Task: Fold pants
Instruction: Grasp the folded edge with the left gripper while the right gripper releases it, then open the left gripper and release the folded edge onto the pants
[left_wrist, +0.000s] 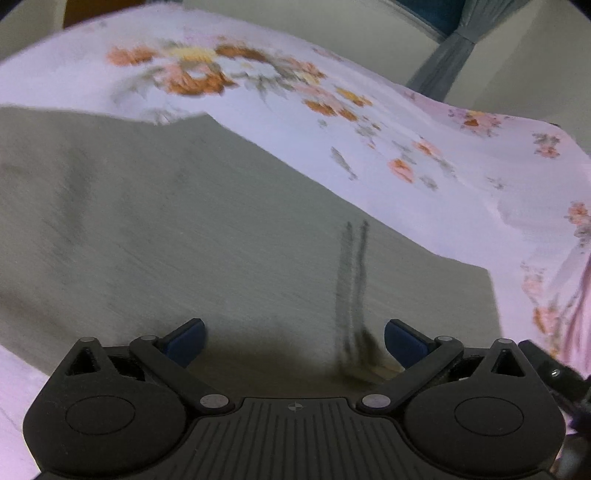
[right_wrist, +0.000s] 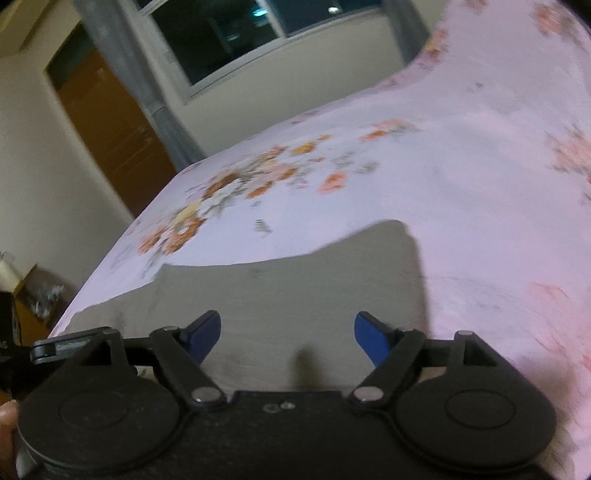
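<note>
Left wrist view: the left gripper (left_wrist: 294, 341) points down at grey pants (left_wrist: 207, 229) lying flat on a bed sheet (left_wrist: 424, 147) printed with flowers. Its jaws stand wide, blue pads (left_wrist: 186, 343) apart, with nothing between them but the cloth below. The pants fill the space ahead of and to both sides of the fingers; two dark lines (left_wrist: 351, 280) on the cloth run forward from just inside the right-hand pad. The sheet shows beyond the far edge of the pants and to the right.

Right wrist view: the right gripper (right_wrist: 287, 338) also has its jaws wide, holding nothing. The pants (right_wrist: 295, 291) lie directly ahead and below the pads (right_wrist: 205, 334), their far edge a short way in front; the sheet (right_wrist: 461, 177) stretches beyond and to the right. Far ahead to the left stand a brown door (right_wrist: 110, 129), a grey curtain (right_wrist: 147, 81) and a dark window (right_wrist: 229, 33). Both views are blurred.
</note>
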